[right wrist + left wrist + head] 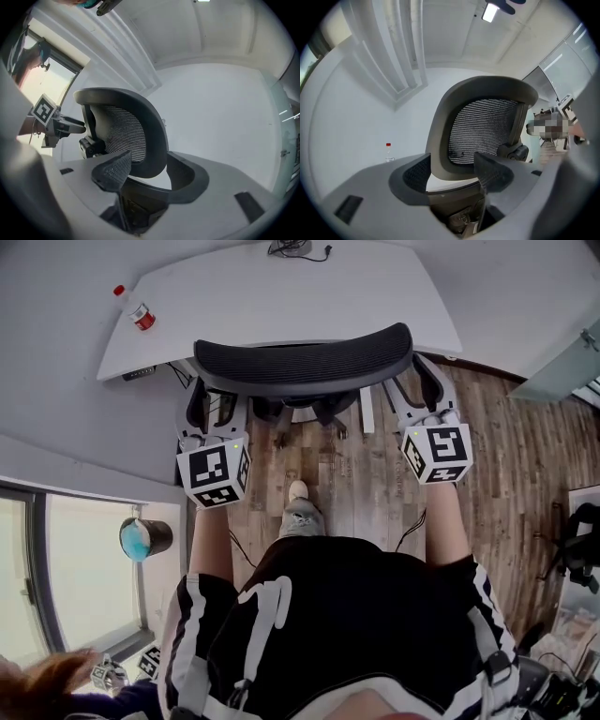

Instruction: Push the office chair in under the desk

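Note:
The black mesh office chair's backrest (pixel 305 357) stands in front of the white desk (pixel 281 292), its top rail level with the desk's near edge. My left gripper (pixel 214 395) clasps the backrest's left side and my right gripper (pixel 420 385) its right side. In the left gripper view the backrest's grey frame (pixel 440 136) sits between the pads of the left gripper (pixel 450 171), touching both. The right gripper (pixel 150 173) likewise holds the frame's edge (pixel 157 140). The chair's base (pixel 314 411) shows under the backrest; its seat is hidden.
A clear bottle with a red cap (pixel 137 310) stands on the desk's left corner, and a cable (pixel 292 247) lies at its far edge. My foot (pixel 300 512) rests on the wooden floor behind the chair. White walls flank the desk.

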